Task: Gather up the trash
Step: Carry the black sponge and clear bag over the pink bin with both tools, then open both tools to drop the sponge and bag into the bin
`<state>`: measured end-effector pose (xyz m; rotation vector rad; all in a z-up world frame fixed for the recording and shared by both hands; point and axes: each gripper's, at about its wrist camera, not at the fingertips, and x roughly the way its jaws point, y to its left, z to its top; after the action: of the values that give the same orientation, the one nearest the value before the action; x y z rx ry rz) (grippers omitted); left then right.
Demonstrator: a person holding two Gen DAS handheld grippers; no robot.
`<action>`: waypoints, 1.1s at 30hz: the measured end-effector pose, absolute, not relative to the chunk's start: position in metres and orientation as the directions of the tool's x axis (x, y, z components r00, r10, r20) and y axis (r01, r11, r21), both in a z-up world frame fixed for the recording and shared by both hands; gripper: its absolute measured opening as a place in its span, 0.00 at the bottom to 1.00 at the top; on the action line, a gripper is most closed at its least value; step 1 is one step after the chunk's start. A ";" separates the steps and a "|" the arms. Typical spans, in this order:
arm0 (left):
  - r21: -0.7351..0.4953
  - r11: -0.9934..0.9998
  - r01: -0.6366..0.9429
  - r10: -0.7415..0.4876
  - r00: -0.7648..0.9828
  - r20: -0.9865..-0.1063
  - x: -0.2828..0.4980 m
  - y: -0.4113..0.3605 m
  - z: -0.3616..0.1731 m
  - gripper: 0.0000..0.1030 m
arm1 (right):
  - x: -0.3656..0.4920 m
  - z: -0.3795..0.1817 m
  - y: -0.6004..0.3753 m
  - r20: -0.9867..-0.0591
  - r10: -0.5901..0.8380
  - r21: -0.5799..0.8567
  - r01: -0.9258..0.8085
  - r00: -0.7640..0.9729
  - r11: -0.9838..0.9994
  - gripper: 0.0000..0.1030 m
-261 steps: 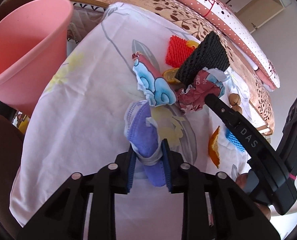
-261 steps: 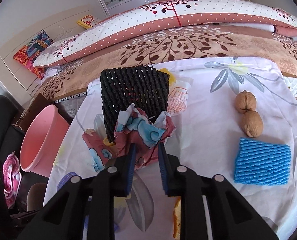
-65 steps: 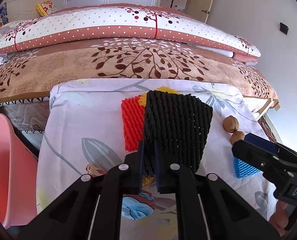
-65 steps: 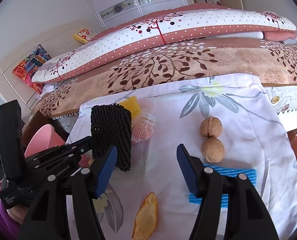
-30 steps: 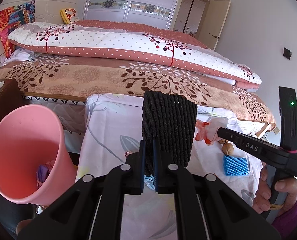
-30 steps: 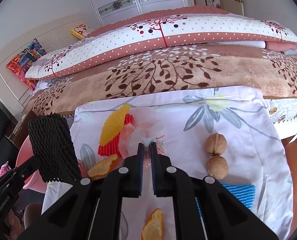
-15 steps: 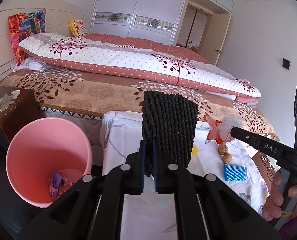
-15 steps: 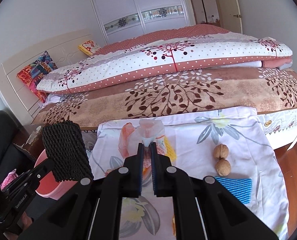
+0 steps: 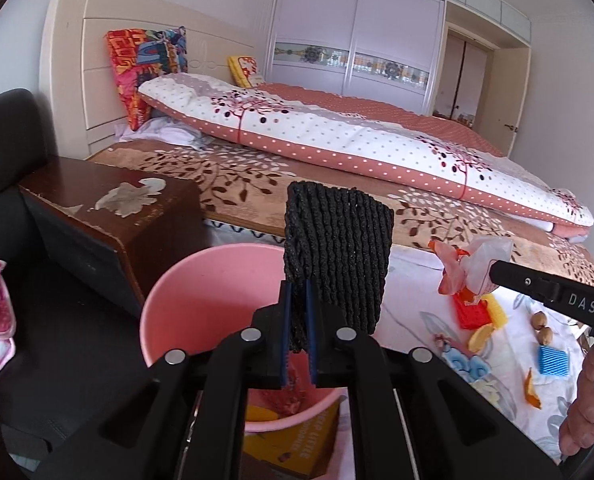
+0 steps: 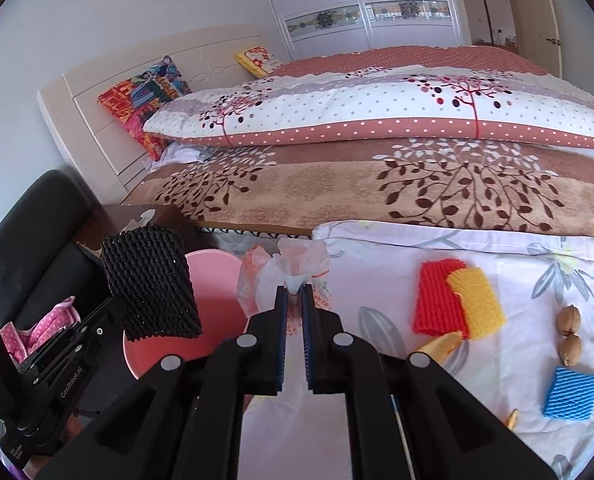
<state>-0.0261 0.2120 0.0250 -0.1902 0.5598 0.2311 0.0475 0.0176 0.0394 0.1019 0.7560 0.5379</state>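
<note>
While our left tongs (image 9: 297,330) clamp the black foam net (image 9: 337,264) above the pink bin (image 9: 201,280) and our right tongs (image 10: 293,322) pinch a plastic wrapper (image 10: 285,272) beside it, 2 walnuts (image 10: 569,340), peels and 3 foam nets remain on the tabletop (image 10: 377,360).

A home bedroom: bed (image 9: 337,152), headboard (image 9: 97,60), wardrobe (image 9: 357,40).

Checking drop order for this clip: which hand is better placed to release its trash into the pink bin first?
Left, probably. The left gripper holds the black foam net right over the pink bin. The right gripper, clamped on the crumpled plastic wrapper, sits over the bin's edge by the floral cloth.
</note>
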 end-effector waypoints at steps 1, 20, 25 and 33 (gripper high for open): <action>-0.108 0.953 -0.284 0.181 0.818 -0.546 -0.028 0.218 0.023 0.06 | 0.047 0.038 0.028 -0.629 0.506 0.272 -0.442 0.591 0.855 0.06; -0.085 0.899 -0.429 0.271 0.700 -0.661 -0.037 0.276 -0.028 0.06 | 0.034 -0.013 0.151 -0.736 0.527 0.177 -0.630 0.426 0.756 0.08; -0.086 0.897 -0.434 0.271 0.692 -0.669 -0.036 0.278 -0.034 0.06 | 0.034 -0.022 0.159 -0.750 0.517 0.169 -0.637 0.411 0.752 0.09; -0.088 0.898 -0.431 0.263 0.687 -0.678 -0.033 0.280 -0.040 0.06 | 0.037 -0.032 0.162 -0.765 0.502 0.168 -0.628 0.402 0.759 0.09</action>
<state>-0.0329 0.2795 -0.0396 -0.2489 0.7151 0.3929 0.0374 0.1620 -0.0322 -0.1558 0.9085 0.7180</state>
